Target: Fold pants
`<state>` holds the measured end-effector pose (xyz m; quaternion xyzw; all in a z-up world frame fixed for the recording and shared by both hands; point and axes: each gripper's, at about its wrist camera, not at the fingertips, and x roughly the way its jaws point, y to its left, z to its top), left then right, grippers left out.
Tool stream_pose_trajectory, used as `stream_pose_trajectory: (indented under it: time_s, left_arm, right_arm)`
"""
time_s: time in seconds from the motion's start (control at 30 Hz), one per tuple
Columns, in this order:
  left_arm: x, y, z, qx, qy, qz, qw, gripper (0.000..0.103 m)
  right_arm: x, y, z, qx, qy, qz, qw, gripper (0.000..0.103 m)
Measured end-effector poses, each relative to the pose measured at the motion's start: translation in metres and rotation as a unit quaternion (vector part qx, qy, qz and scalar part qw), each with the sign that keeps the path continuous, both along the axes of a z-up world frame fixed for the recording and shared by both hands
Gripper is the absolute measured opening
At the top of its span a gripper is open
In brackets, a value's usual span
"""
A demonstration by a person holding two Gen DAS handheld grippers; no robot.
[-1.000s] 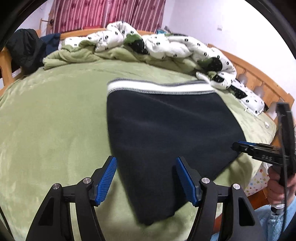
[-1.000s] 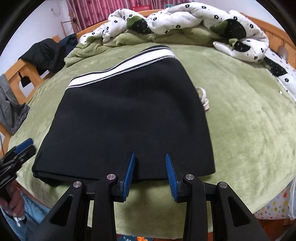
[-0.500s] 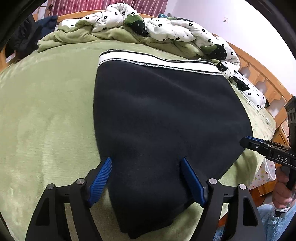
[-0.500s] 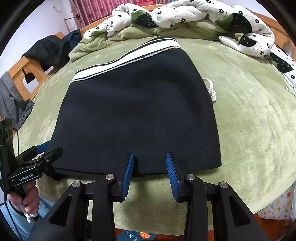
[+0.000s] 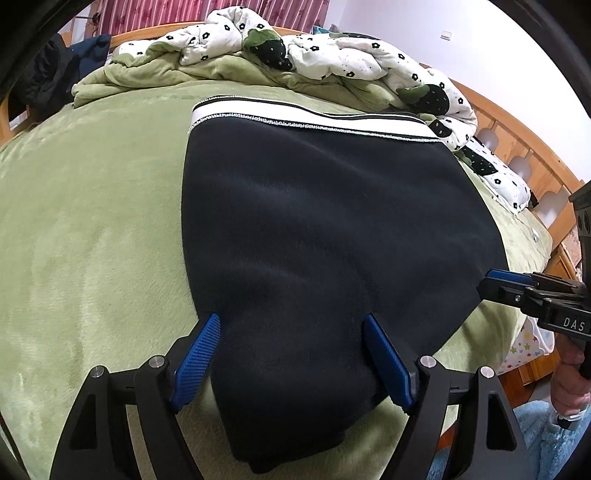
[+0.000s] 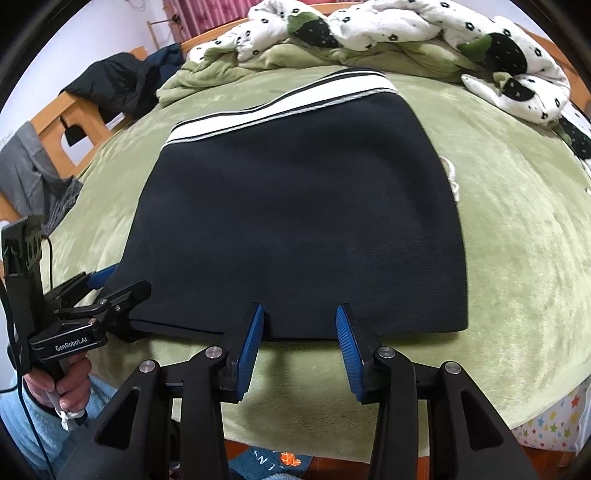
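Right wrist, quilt (image 6: 388, 26) (bunched) behind pants (image 6: 295, 221)

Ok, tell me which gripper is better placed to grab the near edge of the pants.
Probably left: the left gripper already straddles the pants at their near corner; the right gripper, jaws opening, sits just short of the edge.

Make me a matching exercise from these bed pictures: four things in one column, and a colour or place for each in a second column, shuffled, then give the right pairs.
Column one:
1. pants
2. waistband
3. blanket
4. quilt

Column two:
A. white with black flowers, bunched at the far end of the bed
B. green, spread under everything
C. dark, lying flat in the middle
D. white stripe along the far edge of the garment

Pairs: 1-C, 2-D, 3-B, 4-A
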<state>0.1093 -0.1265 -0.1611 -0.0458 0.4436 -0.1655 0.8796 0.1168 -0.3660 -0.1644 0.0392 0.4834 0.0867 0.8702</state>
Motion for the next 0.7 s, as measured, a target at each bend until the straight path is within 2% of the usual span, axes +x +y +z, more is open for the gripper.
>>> stream_pose_trajectory:
  time_s: [0.1,0.17,0.27,0.37,0.47,0.53,0.6,0.63,0.7]
  left_arm:
    - [-0.008,0.001,0.005,0.010,-0.014,-0.007,0.9998,0.077]
    - [-0.013,0.006,0.012,0.000,-0.027,-0.004,0.9996,0.073]
    - [-0.016,0.018,0.023,-0.016,-0.045,0.013,0.9988,0.071]
    - [-0.014,0.024,0.019,-0.013,-0.030,0.019,0.9993,0.070]
    - [-0.015,0.021,0.002,-0.017,-0.006,0.003,0.9998,0.071]
    - [-0.018,0.021,-0.002,-0.028,-0.003,-0.007,0.9996,0.071]
    - [-0.016,0.023,0.002,-0.039,-0.005,-0.013,0.9991,0.070]
    - [-0.014,0.026,0.005,-0.049,-0.006,-0.015,0.9987,0.070]
    - [-0.009,0.032,0.012,-0.049,-0.012,-0.006,0.9987,0.070]
  right_arm:
    - [0.000,0.006,0.001,-0.005,-0.001,0.010,1.000,0.041]
    - [-0.002,0.007,0.004,-0.006,-0.010,0.018,1.000,0.041]
    - [-0.011,0.000,0.017,-0.011,-0.051,0.024,0.998,0.041]
    - [-0.019,-0.011,0.035,-0.004,-0.103,0.023,0.994,0.041]
    - [-0.017,-0.022,0.043,-0.007,-0.146,-0.010,0.989,0.041]
    - [-0.006,-0.025,0.037,-0.031,-0.140,-0.030,0.989,0.041]
    - [0.013,-0.027,0.015,-0.066,-0.091,-0.057,0.992,0.040]
    - [0.025,-0.028,-0.002,-0.074,-0.048,-0.066,0.994,0.040]
    - [0.032,-0.031,-0.014,-0.070,-0.020,-0.072,0.995,0.040]
